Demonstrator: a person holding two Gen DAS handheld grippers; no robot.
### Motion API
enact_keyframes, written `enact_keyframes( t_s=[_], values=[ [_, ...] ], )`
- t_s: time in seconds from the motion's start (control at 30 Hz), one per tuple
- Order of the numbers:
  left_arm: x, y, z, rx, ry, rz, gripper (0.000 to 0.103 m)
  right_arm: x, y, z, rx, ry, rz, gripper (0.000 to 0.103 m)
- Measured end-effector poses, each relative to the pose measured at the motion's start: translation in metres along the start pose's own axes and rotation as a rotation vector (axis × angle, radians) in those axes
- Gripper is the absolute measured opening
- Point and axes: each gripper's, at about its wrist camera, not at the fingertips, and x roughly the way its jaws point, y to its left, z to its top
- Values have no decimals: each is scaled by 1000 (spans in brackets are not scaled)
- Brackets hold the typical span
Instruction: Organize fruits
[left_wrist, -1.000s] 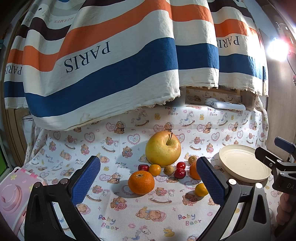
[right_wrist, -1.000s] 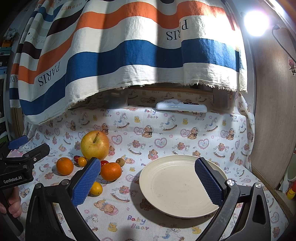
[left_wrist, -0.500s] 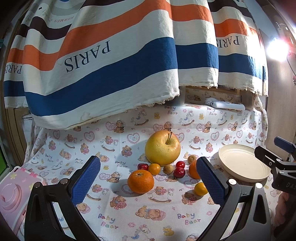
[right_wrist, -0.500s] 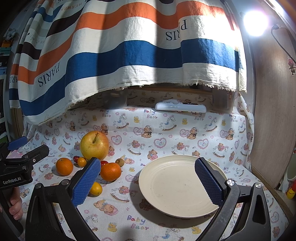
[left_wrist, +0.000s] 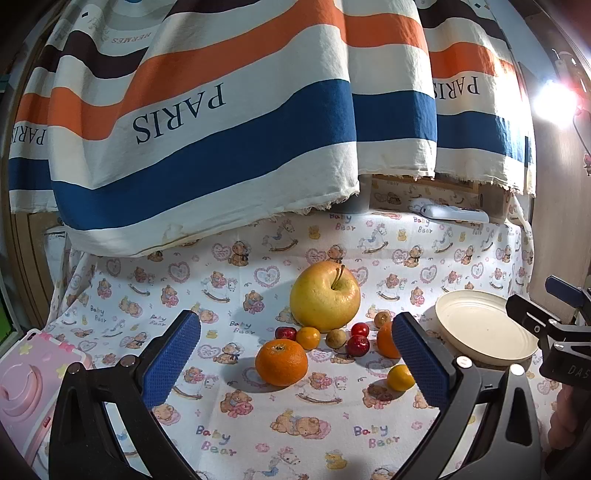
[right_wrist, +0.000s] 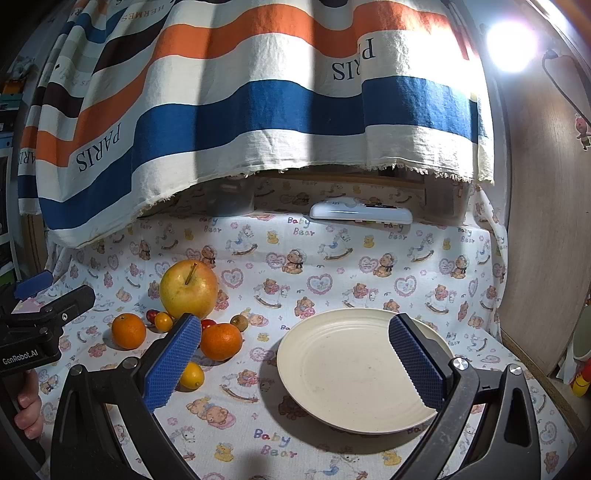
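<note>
Bear-print cloth (right_wrist: 332, 258) covers our bench; apple (left_wrist: 325, 297) sits at twelve o'clock of our left tool (left_wrist: 295, 363), plate (right_wrist: 364, 369) under our right tool (right_wrist: 295, 363), both spread apart and empty.

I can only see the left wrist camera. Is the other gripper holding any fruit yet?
Observer: No. The right gripper is open and empty, pointed at the plate.
Operator: One orange near the plate is half hidden for me. Is it a whole one?
Observer: Yes. The right wrist view shows that orange whole and round, lying on the cloth beside the plate, not on it.
</note>
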Motion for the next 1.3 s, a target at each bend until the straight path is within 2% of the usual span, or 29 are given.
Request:
enact_keyframes(
  t_s=[0.47, 0.83, 1.1, 1.3],
  values=[
    [-10, -6, 1, 51, -14, -26, 103, -2, 0, -2, -8, 7, -1, 102],
    [-24, 0, 11, 50, -70, -5, 103, -18, -3, 4, 3, -67, -41, 102],
    [-34, 10, 24, 26, -90, -1, 103, -22, -4, 10, 0, -55, 3, 102],
    [-34, 18, 32, 19, -69, -4, 103, -22, -6, 11, -13, -46, 9, 102]
  ],
)
